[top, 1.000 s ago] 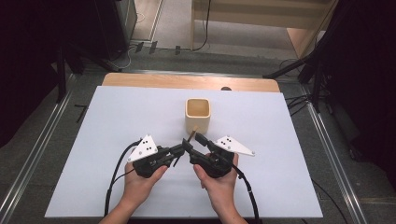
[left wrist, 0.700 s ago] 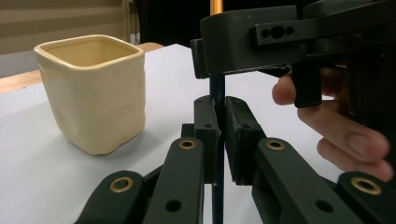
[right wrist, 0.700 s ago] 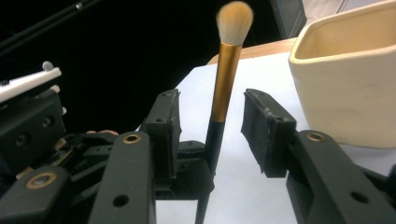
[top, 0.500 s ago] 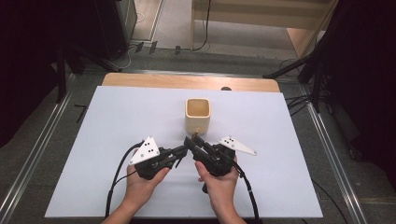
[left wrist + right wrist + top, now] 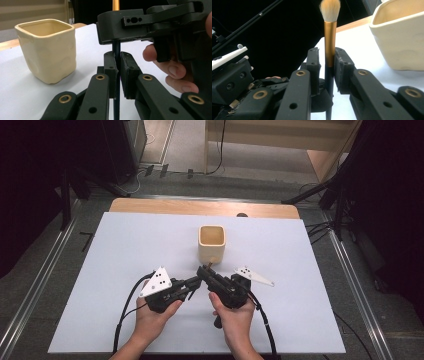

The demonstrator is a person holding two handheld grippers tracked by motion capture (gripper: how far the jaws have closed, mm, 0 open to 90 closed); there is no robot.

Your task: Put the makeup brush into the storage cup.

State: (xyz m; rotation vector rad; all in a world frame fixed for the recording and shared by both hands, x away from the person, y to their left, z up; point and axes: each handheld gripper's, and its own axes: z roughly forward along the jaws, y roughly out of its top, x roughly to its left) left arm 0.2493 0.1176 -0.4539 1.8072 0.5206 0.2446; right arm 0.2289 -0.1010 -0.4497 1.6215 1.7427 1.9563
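Observation:
A makeup brush point(image 5: 330, 37) with a dark handle point(image 5: 116, 50), gold ferrule and pale bristles stands upright between both grippers, just in front of a cream square cup point(image 5: 212, 242). My left gripper point(image 5: 118, 72) is shut on the lower handle. My right gripper point(image 5: 327, 67) has just been closing around the brush where ferrule meets handle. One pad is at the brush and a thin gap shows on the other side. In the high view the left gripper point(image 5: 196, 281) and the right gripper point(image 5: 202, 270) meet tip to tip near the cup's front.
The cup point(image 5: 47, 50) stands on a white table sheet point(image 5: 125, 270), with a wooden strip point(image 5: 200, 208) along the far edge. Dark stands and cables lie beyond the table's sides. Cables trail back from both grippers toward the person.
The right gripper's jaws have narrowed around the brush. Both hands have stayed where they were.

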